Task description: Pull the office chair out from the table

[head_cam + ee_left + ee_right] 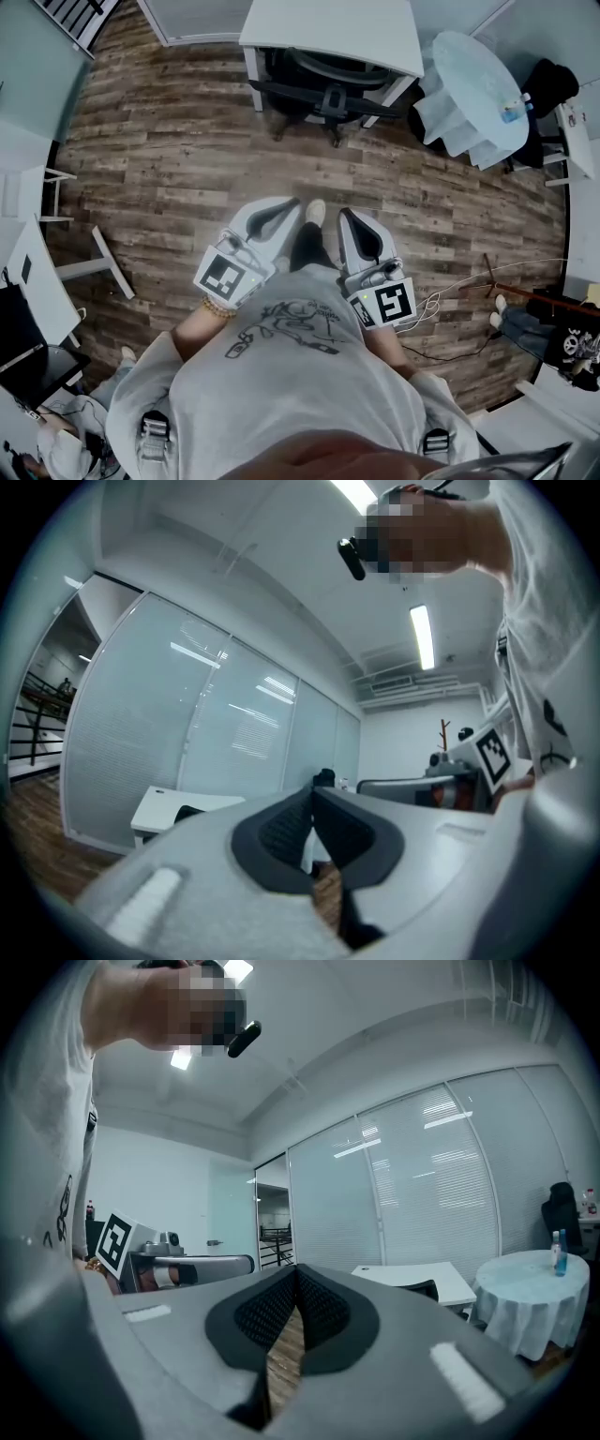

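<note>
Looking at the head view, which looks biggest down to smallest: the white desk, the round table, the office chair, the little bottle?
1. White desk and round table: about alike, so unranked.
2. Office chair, partly hidden under the desk.
3. Bottle, clearly smallest.

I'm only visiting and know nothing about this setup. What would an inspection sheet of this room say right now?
Surface: wooden plank floor.
Job's things: black office chair tucked under the white table, untouched.
Clutter: round table under a white cloth, with a bottle on it.
Grippers: left gripper and right gripper both shut and empty, held in front of the person, well short of the chair.
Cables: thin white cable loose on the floor at the right.
Surroundings: glass walls with blinds; another person's feet at the right edge.
</note>
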A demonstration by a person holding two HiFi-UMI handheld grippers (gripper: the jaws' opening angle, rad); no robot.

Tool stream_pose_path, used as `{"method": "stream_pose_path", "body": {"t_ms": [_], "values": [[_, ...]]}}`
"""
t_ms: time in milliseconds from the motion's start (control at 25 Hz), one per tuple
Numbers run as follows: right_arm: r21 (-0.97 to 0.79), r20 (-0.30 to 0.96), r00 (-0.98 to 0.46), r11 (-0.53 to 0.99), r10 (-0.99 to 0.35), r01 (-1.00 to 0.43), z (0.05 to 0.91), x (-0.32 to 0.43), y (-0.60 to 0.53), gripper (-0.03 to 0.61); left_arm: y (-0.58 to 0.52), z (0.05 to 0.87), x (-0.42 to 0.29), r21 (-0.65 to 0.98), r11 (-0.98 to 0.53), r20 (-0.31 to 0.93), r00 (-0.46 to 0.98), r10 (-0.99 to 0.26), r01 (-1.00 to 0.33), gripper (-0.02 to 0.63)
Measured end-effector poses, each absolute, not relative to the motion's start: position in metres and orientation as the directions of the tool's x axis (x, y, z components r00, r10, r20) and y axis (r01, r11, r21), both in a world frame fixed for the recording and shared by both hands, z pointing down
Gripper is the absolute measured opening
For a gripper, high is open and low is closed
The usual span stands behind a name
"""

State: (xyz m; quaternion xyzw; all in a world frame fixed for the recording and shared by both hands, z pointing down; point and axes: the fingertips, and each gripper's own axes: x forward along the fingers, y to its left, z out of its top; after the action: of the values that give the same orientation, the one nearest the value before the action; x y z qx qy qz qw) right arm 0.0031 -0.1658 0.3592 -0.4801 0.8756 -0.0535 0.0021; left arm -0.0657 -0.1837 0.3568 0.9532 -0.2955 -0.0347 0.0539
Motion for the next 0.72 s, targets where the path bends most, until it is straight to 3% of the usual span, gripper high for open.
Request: {"method": "stream_pose_path", "body": {"t_ms": [520,720], "values": [[-0.108,0.035,-0.496,0.490,-0.868,-0.865,0.364,0.098,-0.319,0.008,-0.341,0.360,0.009,0.068,-0.821,-0.004,0.823,-0.568,-0.567,0.005],[-0.065,0.069,-0.519,0.515,-0.852,-0.854,0.381,0.121,-0.387,0.022,-0.409,0.382,0.026,0.016,-0.813,0.072,0.811,-0.580,-0.582,0.044]]}}
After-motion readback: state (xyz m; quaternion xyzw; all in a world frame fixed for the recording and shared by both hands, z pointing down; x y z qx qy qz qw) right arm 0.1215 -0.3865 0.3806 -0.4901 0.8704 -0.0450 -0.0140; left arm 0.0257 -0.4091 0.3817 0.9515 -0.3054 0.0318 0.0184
